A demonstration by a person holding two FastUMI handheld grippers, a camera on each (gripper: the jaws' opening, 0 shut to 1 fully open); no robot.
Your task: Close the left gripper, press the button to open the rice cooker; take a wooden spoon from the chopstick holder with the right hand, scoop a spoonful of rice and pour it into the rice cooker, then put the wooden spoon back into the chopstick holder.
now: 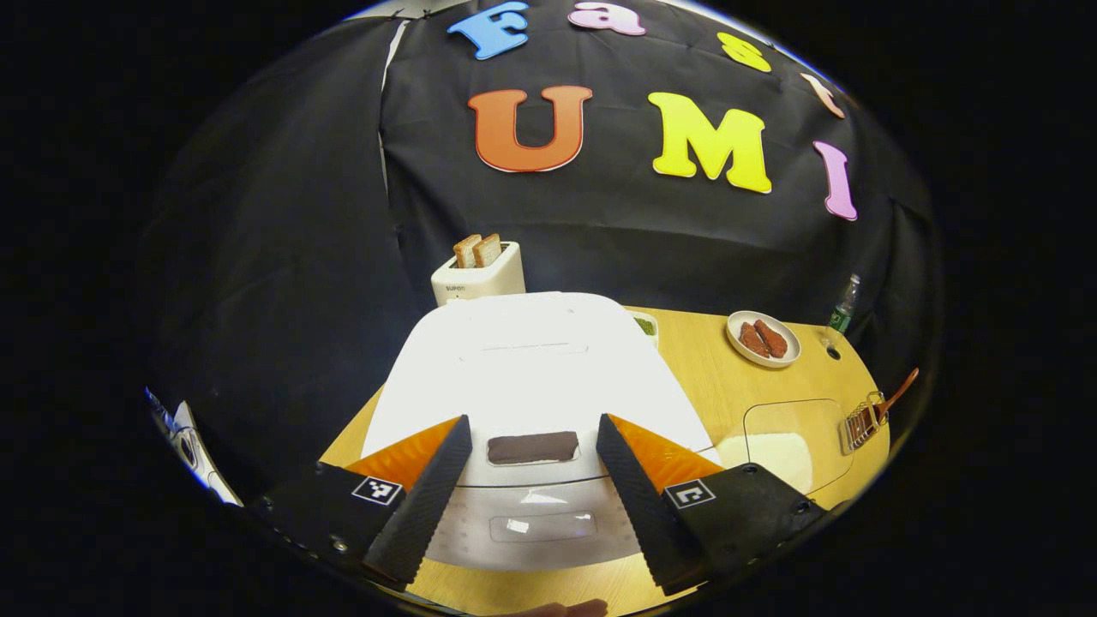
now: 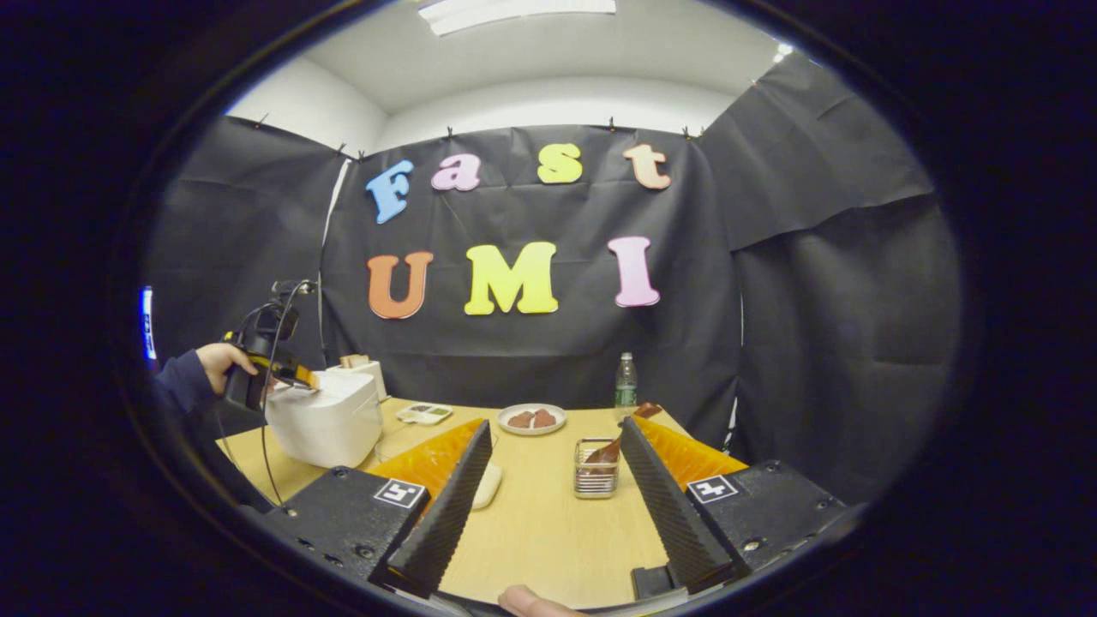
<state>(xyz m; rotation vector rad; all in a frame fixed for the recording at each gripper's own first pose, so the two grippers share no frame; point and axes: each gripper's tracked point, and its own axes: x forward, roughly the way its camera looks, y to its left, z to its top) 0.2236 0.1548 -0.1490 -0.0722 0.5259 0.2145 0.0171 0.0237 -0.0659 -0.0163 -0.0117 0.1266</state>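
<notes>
The white rice cooker (image 1: 531, 368) stands right in front of my left gripper (image 1: 533, 428), its lid down. The gripper is open, with a finger on either side of the cooker's dark front panel (image 1: 531, 447), above a pale button (image 1: 542, 526). Far right, a wire chopstick holder (image 1: 861, 422) holds the wooden spoon (image 1: 900, 390). In the right gripper view my right gripper (image 2: 557, 428) is open and holds nothing, above the table. The chopstick holder (image 2: 594, 470) with the spoon (image 2: 607, 452) stands just ahead between its fingers. At the left a hand holds the left gripper (image 2: 266, 364) against the rice cooker (image 2: 326, 420).
A clear container of rice (image 1: 788, 441) sits right of the cooker. A toaster (image 1: 478, 272) with bread stands behind it. On the wooden table (image 2: 540, 523) at the back are a plate of sausages (image 2: 531, 418), a bottle (image 2: 626, 384) and a small tray (image 2: 424, 413).
</notes>
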